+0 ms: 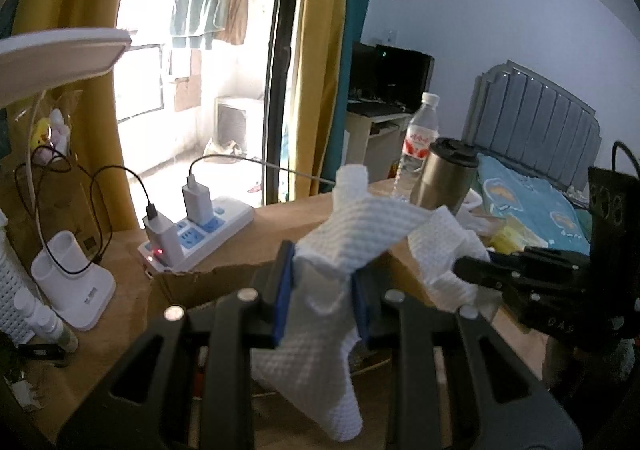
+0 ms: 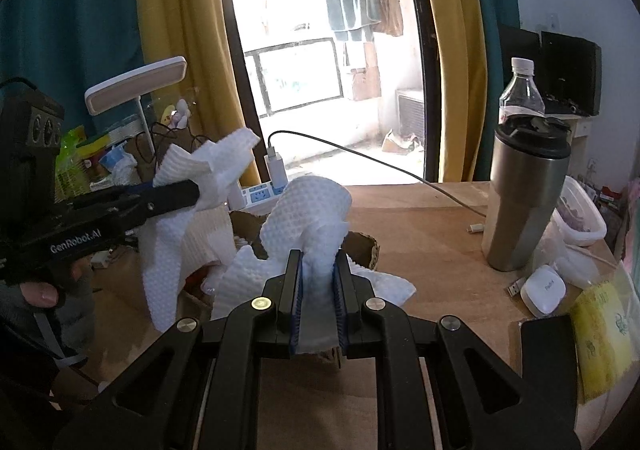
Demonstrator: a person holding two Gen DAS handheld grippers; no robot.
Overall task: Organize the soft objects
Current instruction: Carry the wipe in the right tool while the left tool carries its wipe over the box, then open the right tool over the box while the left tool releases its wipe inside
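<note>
- Left gripper (image 1: 323, 292) is clamped on the white textured cloth (image 1: 356, 234), held above the cardboard box (image 1: 192, 282).
- Right gripper (image 2: 318, 292) pinches the same cloth's other end over the wooden table (image 2: 432, 234).

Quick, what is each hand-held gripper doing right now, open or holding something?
Left hand-held gripper: closed on the white cloth.
Right hand-held gripper: closed on the same white cloth, at another part of it.

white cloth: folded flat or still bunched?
Bunched. The white cloth hangs crumpled, pinched by both the left gripper and right gripper, above the cardboard box.
</note>
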